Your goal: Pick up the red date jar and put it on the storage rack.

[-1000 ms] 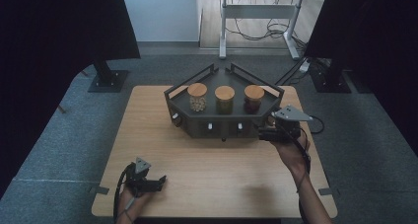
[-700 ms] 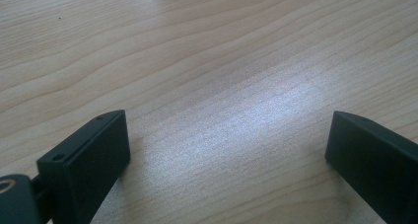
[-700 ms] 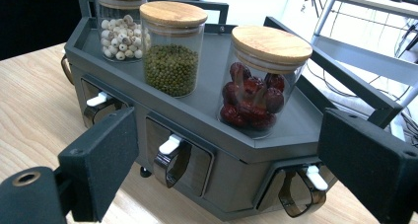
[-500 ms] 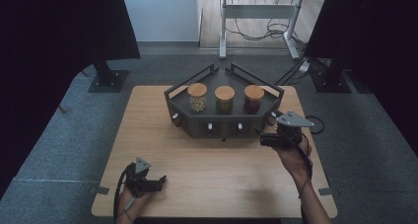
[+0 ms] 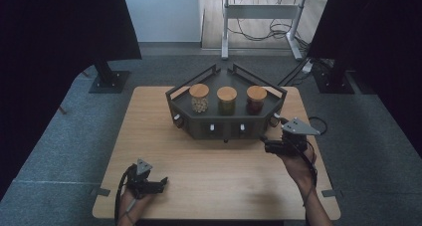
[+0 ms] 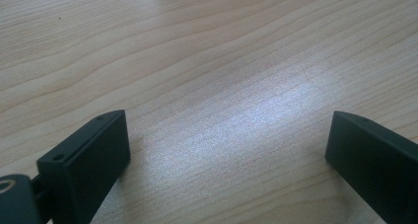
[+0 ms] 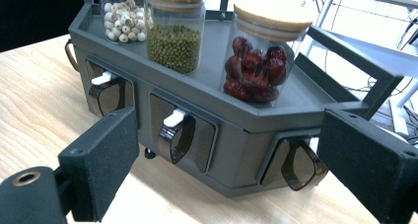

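Dim room, bright tabletop

Light glares pale across the table [image 6: 256,110] toward three o'clock; the jaws at six o'clock look soft; twelve o'clock corners lie black.

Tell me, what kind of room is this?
Probably a lab or recording studio, not a kitchen: black curtains flank a lone wooden table, cables trail under a metal workbench, and a dark rack holds three sample jars.
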`<state>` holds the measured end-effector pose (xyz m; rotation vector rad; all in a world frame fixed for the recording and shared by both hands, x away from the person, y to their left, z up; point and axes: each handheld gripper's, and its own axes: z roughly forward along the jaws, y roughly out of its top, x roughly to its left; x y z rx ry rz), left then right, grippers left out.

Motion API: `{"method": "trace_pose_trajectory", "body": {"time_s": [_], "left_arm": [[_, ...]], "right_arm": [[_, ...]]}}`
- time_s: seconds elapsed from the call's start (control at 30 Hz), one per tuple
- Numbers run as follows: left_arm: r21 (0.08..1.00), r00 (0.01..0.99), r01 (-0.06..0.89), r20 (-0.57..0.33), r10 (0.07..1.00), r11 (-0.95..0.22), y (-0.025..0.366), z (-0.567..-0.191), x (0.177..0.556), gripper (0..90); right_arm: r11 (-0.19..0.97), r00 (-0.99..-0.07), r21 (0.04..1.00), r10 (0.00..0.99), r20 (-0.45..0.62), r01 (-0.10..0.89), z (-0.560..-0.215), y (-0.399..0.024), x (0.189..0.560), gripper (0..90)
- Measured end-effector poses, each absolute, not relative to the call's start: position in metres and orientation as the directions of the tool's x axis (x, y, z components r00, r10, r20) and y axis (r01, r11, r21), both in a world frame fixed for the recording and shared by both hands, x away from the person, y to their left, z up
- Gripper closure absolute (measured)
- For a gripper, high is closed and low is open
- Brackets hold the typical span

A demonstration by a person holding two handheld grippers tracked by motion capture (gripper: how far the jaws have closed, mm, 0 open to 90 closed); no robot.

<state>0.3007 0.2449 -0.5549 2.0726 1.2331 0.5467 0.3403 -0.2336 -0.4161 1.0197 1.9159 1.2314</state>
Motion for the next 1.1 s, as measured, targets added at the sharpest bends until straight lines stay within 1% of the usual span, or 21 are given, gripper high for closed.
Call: {"method": "trace_pose_trajectory", "body": {"time_s": [0.17, 0.47, 1.1], "left_arm": [[0.716, 0.470, 0.609, 0.023, 0.882, -0.343, 0.245, -0.555, 0.301, 2.9], [0.717, 0.469, 0.608, 0.022, 0.883, -0.341, 0.245, -0.555, 0.301, 2.9], [0.715, 0.469, 0.609, 0.023, 0.883, -0.343, 0.245, -0.555, 0.301, 2.9]], "right_arm": [[0.255, -0.492, 0.928, 0.865, -0.094, 0.271, -0.421, -0.236, 0.337, 8.5], [0.282, -0.486, 0.921, 0.866, -0.123, 0.270, -0.430, -0.236, 0.331, 8.5], [0.285, -0.479, 0.916, 0.869, -0.122, 0.284, -0.445, -0.240, 0.322, 8.6]]}}
